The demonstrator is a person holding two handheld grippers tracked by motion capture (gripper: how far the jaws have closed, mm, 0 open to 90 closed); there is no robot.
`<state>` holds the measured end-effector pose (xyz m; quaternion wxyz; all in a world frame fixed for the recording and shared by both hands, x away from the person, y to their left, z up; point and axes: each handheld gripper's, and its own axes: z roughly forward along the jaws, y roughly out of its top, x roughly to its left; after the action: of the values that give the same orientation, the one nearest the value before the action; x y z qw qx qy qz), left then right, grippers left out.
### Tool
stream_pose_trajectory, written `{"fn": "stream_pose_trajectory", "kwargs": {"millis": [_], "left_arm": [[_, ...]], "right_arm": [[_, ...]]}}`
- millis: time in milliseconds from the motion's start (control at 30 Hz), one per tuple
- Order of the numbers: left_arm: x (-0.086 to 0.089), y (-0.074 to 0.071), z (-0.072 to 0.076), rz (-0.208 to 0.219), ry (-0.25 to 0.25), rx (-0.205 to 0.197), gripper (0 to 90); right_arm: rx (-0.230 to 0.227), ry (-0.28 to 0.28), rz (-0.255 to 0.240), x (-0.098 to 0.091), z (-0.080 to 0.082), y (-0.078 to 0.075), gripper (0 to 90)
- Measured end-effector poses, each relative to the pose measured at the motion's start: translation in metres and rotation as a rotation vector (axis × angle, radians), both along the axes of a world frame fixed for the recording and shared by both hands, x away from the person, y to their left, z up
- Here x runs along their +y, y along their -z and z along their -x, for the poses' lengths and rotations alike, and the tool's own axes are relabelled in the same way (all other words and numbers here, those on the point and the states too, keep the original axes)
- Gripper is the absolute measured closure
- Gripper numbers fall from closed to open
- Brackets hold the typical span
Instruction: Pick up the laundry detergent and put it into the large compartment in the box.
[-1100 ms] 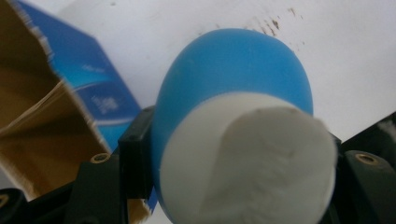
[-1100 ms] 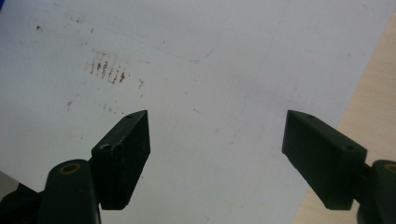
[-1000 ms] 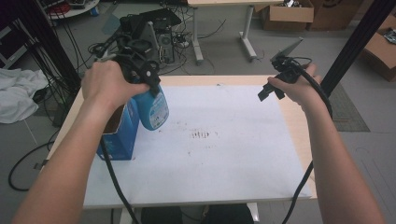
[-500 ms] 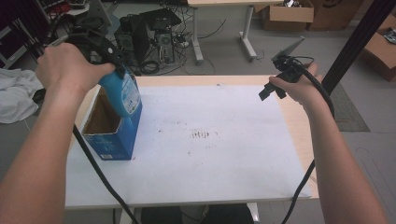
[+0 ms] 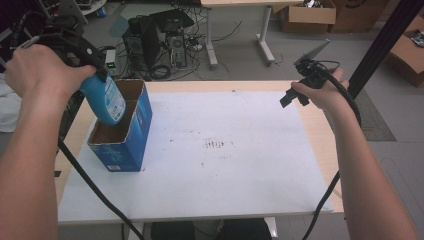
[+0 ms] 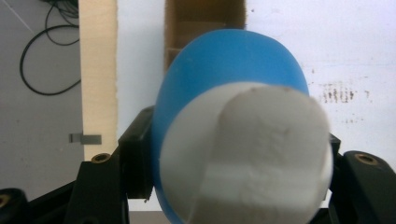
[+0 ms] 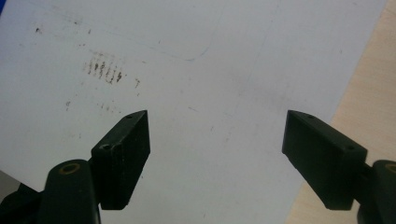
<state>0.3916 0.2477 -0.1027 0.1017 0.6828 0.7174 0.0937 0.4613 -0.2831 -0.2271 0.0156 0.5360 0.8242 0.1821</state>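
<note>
The left tongs (image 5: 85,75) are clamped on a blue bottle (image 5: 105,102) with a white cap (image 6: 261,154), and over the last second they have carried it from beside the blue cardboard box (image 5: 122,145) up and across to hang above the box's open top, base tilted down toward the near compartment. That puts the bottle in line for lowering into the box, which looks like the step in hand. The box stands at the left edge of the desk (image 5: 225,200). The right tongs (image 7: 217,154) hover over the white desk cover, gaping wide with nothing between them
</note>
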Motion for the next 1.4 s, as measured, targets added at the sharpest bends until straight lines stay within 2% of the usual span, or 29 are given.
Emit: {"fn": "stream_pose_trajectory", "kwargs": {"millis": [100,233,400,700,967,1167,1400], "left_arm": [[0.002,0.002,0.000,0.000,0.003,0.011,37.5],[0.002,0.007,-0.001,-0.020,0.005,0.017,37.5],[0.003,0.017,-0.004,-0.024,-0.001,0.015,37.5],[0.005,0.052,-0.011,-0.007,0.009,0.058,37.6],[0.005,0.081,-0.017,-0.023,0.007,0.085,37.6],[0.005,0.101,-0.020,-0.012,0.010,0.104,37.6],[0.004,0.119,-0.022,-0.030,0.020,0.124,37.6]], "right_arm": [[0.000,0.002,-0.002,0.000,0.000,0.000,23.6],[0.000,0.004,0.001,0.000,0.001,0.000,23.6],[0.004,0.005,0.003,0.000,0.001,0.002,23.6],[0.003,0.004,0.004,-0.001,0.001,0.003,23.6],[0.007,0.008,0.006,-0.003,0.000,0.006,23.6],[0.015,0.004,0.010,-0.002,-0.001,0.009,23.6],[0.016,-0.001,0.014,-0.001,-0.002,0.011,23.6]]}}
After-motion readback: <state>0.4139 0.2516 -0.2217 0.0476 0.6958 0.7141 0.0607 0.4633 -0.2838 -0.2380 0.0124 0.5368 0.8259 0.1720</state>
